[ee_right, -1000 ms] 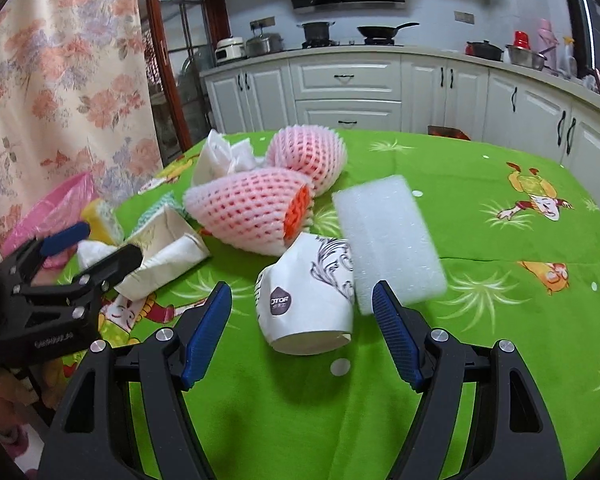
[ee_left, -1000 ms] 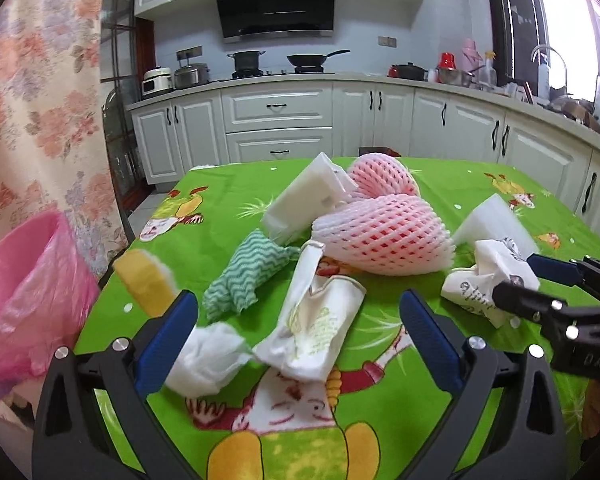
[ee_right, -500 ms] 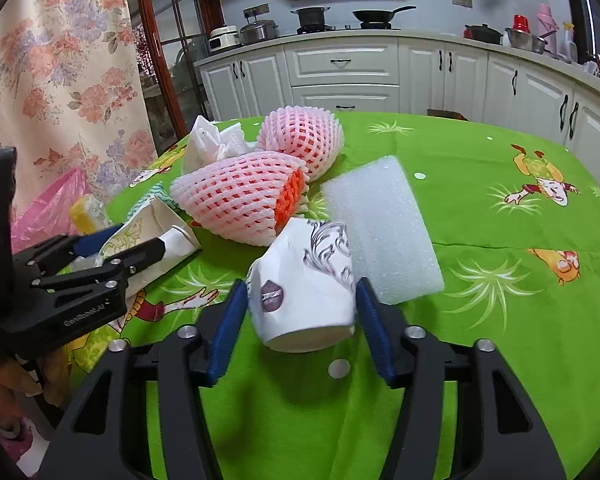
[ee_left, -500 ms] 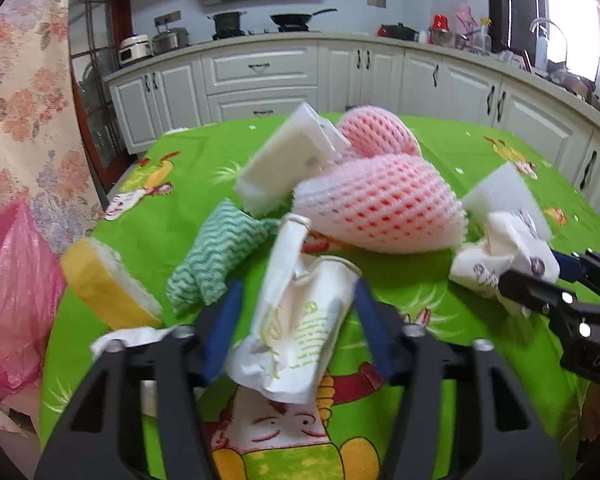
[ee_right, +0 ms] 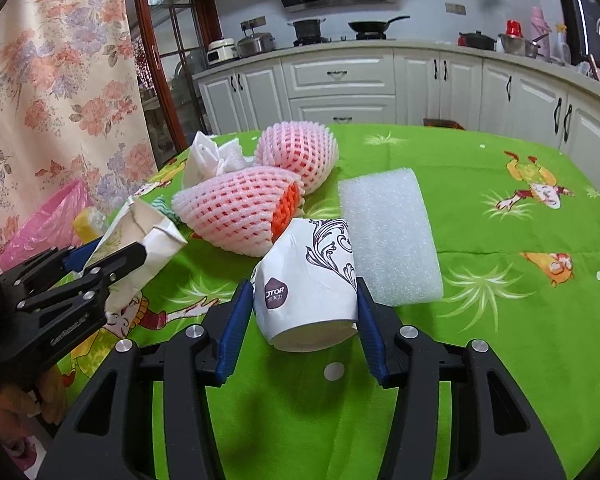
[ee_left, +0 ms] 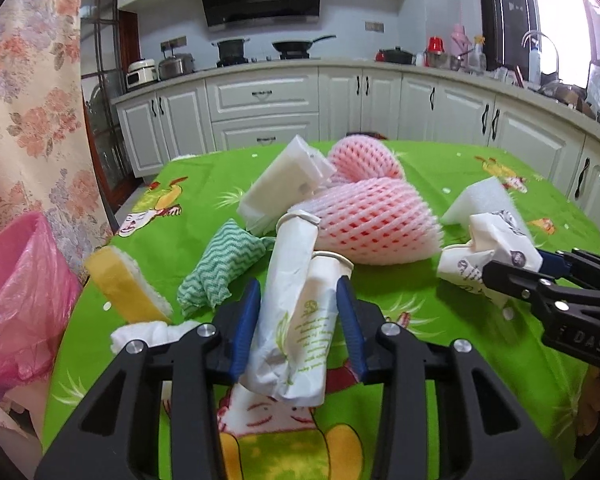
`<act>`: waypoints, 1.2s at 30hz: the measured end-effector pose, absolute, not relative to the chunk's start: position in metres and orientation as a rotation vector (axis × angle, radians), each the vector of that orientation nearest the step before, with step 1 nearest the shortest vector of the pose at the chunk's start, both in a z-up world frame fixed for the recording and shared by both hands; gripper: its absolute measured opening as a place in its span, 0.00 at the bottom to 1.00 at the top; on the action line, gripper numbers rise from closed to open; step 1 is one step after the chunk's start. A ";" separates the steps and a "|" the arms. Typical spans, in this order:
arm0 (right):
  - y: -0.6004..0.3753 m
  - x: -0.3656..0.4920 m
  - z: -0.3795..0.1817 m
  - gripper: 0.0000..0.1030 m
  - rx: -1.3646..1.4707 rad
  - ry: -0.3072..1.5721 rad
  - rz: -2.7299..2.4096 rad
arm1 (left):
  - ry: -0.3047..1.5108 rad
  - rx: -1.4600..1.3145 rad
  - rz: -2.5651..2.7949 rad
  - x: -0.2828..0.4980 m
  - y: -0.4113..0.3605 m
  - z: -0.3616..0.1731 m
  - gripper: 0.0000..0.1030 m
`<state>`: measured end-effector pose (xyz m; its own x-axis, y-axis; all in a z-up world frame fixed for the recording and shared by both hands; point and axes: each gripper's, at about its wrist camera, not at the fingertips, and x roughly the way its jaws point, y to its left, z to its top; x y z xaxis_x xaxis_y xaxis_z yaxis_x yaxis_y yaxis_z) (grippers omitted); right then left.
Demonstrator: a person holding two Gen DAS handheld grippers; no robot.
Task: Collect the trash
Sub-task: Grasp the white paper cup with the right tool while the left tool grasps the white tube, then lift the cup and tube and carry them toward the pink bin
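Left claw (ee_left: 298, 316) angled down, clamps crushed cups (ee_left: 296, 320); right claw (ee_right: 300, 312) seemingly clamps paper cup (ee_right: 306, 286)

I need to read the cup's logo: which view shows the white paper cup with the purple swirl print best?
Right wrist: the paper cup fills the middle, logo facing the camera, clamped in the right gripper. Left wrist shows it small, at the right edge.

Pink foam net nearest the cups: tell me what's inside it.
In the right wrist view, the near pink foam net shows orange at its open end, so something orange sits inside. The mesh covers the rest; what it is cannot be told.
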<state>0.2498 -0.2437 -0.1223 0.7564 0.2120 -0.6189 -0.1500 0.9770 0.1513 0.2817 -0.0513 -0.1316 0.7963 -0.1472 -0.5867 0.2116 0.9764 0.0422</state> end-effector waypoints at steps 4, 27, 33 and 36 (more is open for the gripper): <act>-0.238 0.240 -0.115 0.47 0.049 0.630 0.180 | 0.594 0.089 -0.196 0.265 -0.051 -0.127 0.37; -0.169 0.224 -0.085 0.47 0.003 0.570 0.336 | 0.498 -0.045 -0.110 0.204 0.022 -0.093 0.37; -0.134 0.228 -0.072 0.47 -0.015 0.529 0.418 | 0.457 -0.088 -0.051 0.196 0.055 -0.079 0.37; -0.115 0.233 -0.064 0.47 -0.022 0.513 0.462 | 0.438 -0.101 -0.012 0.194 0.073 -0.072 0.37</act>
<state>0.2335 -0.1146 -0.0643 0.7707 0.4207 -0.4785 -0.4317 0.8972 0.0935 0.1940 0.0733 -0.0719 0.9054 -0.0337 -0.4232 -0.0097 0.9949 -0.1000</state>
